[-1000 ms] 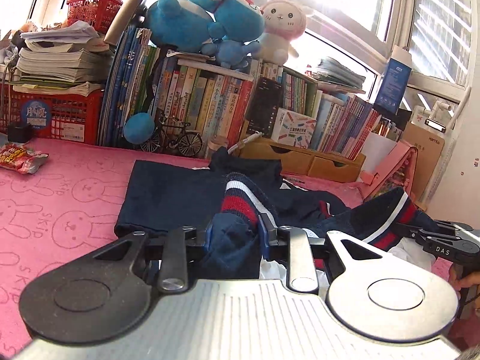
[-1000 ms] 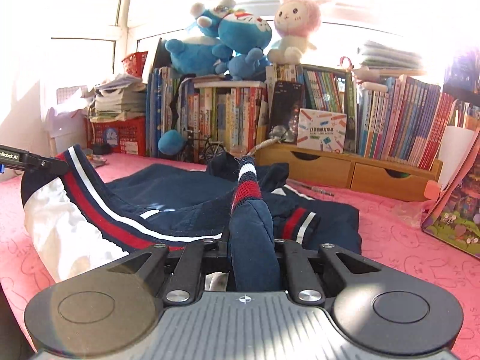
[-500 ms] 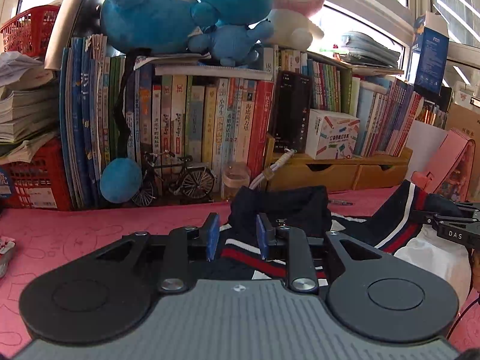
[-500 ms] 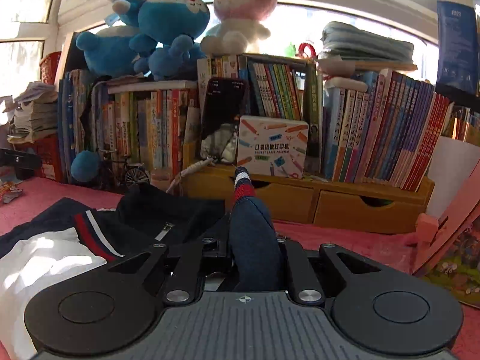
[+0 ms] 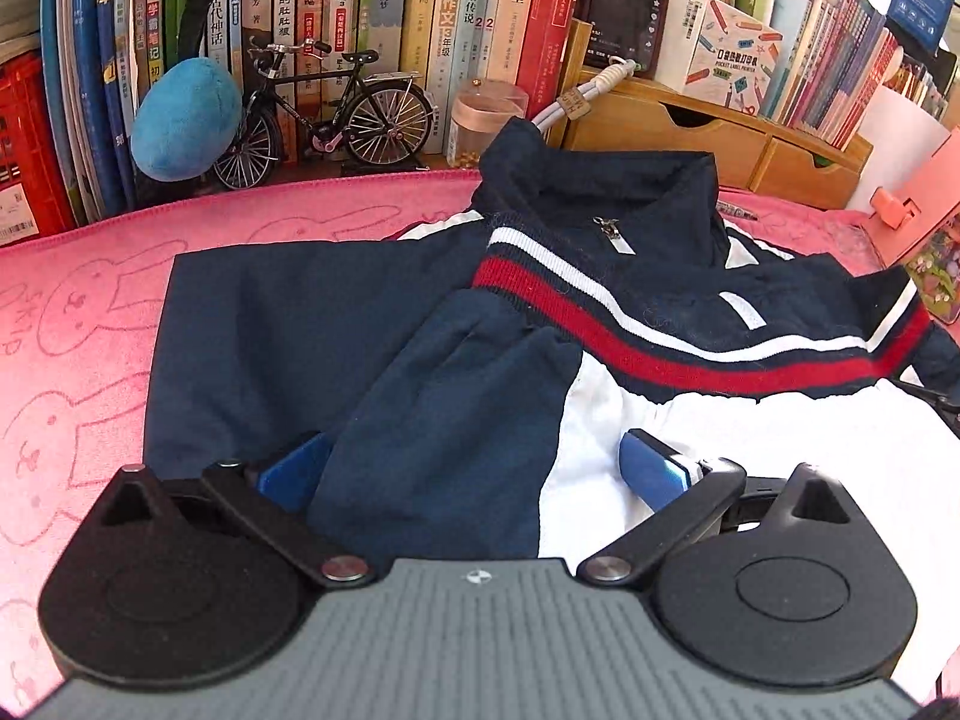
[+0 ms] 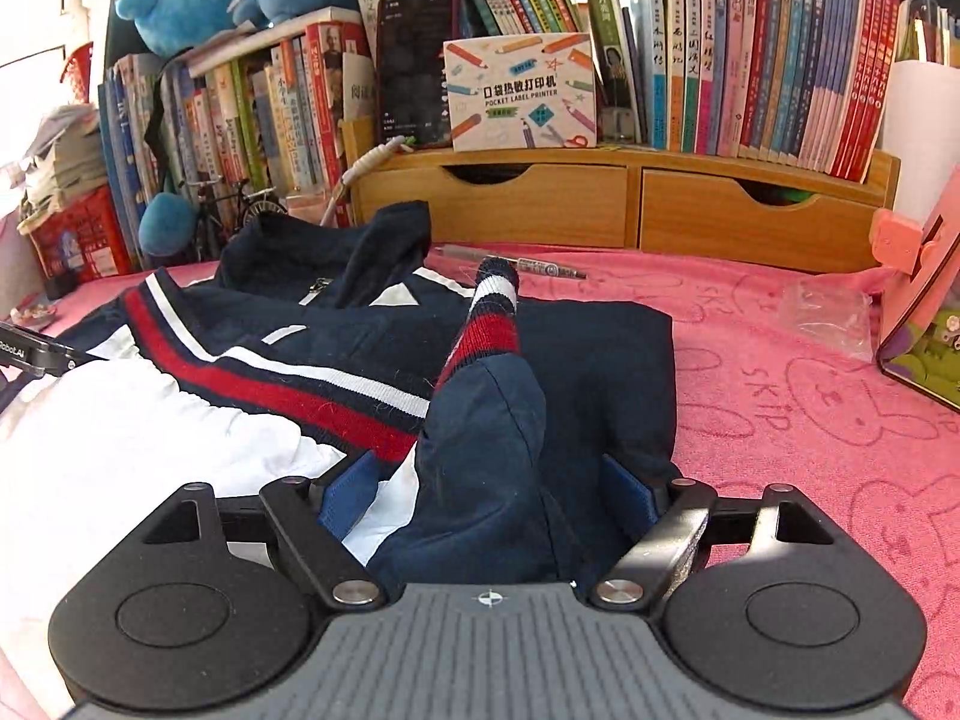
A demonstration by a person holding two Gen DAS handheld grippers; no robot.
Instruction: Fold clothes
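Two grippers stand over one navy jacket spread flat on the pink bunny-print cloth, its collar pointing away toward the books, its length running from grippers to shelf. The left gripper is released, jaws opening wide, loose navy and white fabric lying between its blue pads unpinched. The right gripper is likewise letting go, jaws opening, a puffed sleeve with a ribbed red, white and navy cuff rising between them. Beyond it sit wooden drawers, contents unseen.
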